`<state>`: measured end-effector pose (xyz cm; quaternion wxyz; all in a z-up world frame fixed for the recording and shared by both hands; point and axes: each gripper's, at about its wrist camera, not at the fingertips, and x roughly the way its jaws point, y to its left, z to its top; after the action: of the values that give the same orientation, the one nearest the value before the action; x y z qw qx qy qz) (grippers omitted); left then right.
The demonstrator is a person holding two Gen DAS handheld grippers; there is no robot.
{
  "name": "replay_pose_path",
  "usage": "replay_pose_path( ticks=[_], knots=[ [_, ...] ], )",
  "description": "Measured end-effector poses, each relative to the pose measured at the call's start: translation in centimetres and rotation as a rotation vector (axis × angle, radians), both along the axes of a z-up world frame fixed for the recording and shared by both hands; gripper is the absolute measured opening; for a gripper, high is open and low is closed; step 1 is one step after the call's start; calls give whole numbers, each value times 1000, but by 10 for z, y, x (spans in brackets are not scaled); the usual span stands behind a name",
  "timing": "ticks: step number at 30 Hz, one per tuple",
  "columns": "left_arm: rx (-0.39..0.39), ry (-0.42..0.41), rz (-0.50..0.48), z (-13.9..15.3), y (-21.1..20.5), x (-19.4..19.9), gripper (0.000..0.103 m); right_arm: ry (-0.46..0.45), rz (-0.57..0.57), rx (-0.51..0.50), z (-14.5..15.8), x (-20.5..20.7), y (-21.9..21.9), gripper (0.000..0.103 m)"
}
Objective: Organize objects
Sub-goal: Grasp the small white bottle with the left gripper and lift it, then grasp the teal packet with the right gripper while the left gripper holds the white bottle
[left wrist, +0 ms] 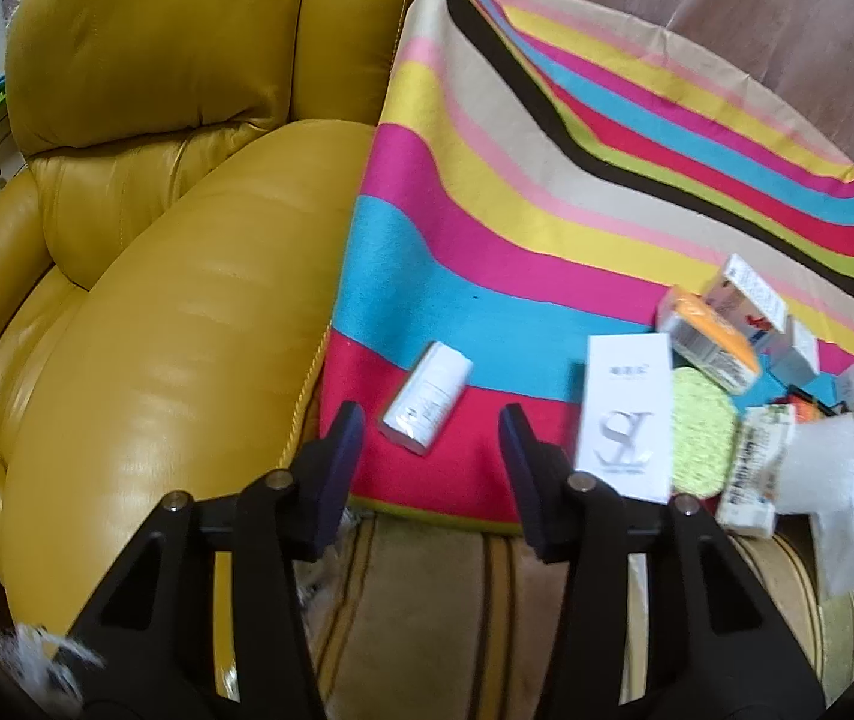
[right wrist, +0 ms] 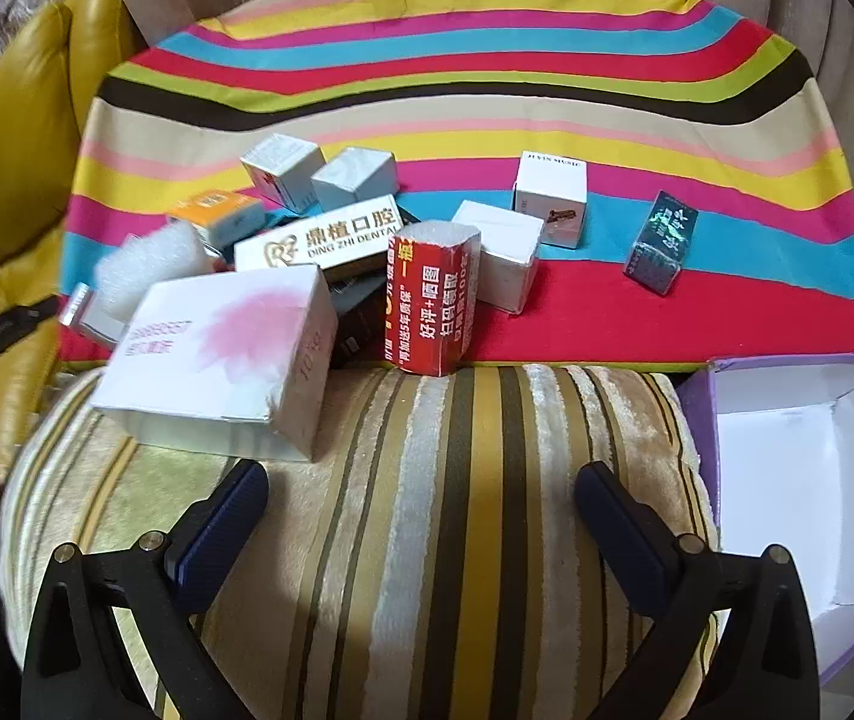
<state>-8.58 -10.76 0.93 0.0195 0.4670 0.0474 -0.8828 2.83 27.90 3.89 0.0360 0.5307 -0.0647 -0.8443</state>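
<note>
Both wrists look down – sharing striped cloth (left wrist: 487,252) (near).

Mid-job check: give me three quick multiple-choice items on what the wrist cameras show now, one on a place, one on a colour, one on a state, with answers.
1. Where is the purple open box?
A. beside the right gripper, right of it in its view
B. on the yellow armchair
C. under the pink-print box

2. What colour is the upright wrapped foam block's wrapper?
A. green
B. red
C. black

3. How are the left gripper's jaws?
A. clamped on the white tube box
B. holding the foam
C. apart, nothing between them

Answers: 1 A, it sits at the right wrist view's right edge. 2 B, red wrapper with white print. 3 C, the white tube box lies beyond the fingertips.
</note>
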Motion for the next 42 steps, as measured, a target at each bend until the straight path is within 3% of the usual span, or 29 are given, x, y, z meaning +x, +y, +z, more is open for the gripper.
replay_pose_path(
  ticks=[8, 16, 20, 26, 31, 39, 42],
  knots=[
    [-52, -48, -47, -13, 6, -17, 44, 79, -104, -106, 17, 9, 34, 103],
    [-75, -96, -77, -25, 12, -27, 30, 147, -223, -71, 23, 6, 78, 103],
    [-81, -99, -86, -28, 13, -30, 30, 160, -272, -29, 23, -5, 97, 103],
    [-103, -53, -70, -18, 14, -24, 30, 153, -332, 55, 15, -33, 117, 100],
    [-73, 3, -62, -1, 17, -15, 30, 107, -348, 113, 2, -62, 121, 86],
    [-11, 71, -103, 22, 36, 1, 30, 77, -350, 172, -12, -89, 120, 84],
    [18, 90, -111, 29, 45, 5, 30, 47, -356, 180, -20, -98, 124, 74]
  ],
)
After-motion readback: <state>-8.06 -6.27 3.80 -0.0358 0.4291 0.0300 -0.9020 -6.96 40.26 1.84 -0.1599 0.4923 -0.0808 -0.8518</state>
